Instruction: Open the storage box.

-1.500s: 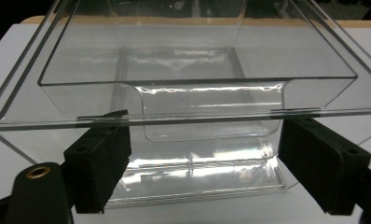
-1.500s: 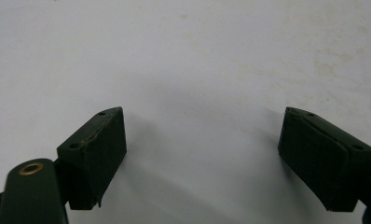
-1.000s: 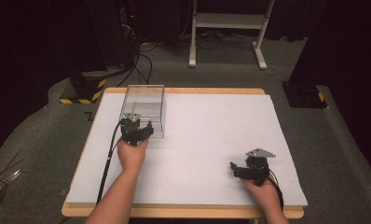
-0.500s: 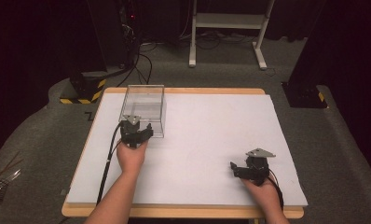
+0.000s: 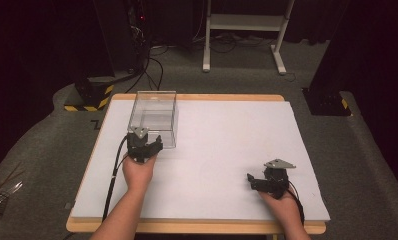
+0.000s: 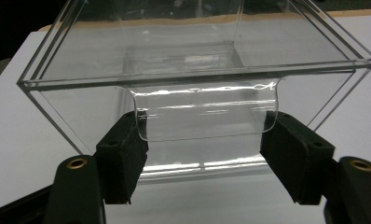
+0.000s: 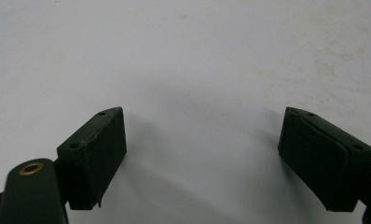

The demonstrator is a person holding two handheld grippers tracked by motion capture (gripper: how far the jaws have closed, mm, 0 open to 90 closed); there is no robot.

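A clear plastic box [image 5: 154, 117] stands at the far left of the white table top [image 5: 227, 140]. Seen close up in the left gripper view, the box [image 6: 197, 56] has a curved clear handle [image 6: 207, 116] on its near face. My left gripper [image 6: 204, 140] has one black pad against each side of that handle, shut on it. From above, the left gripper [image 5: 148, 140] sits against the box's near wall. My right gripper [image 5: 254, 181] rests low at the table's near right, its jaws pointing left. In its own view the right gripper [image 7: 202, 149] stands open over bare white surface.
The left gripper's cable [image 5: 113, 180] trails off the near left edge. Beyond the table's far edge lie a yellow-and-black striped base [image 5: 89, 97], floor cables and a white desk frame [image 5: 242, 22]. A black base [image 5: 327, 102] stands at the far right.
My left gripper has drawn back a little toward the person, still at the box's near face. The right gripper has not moved.
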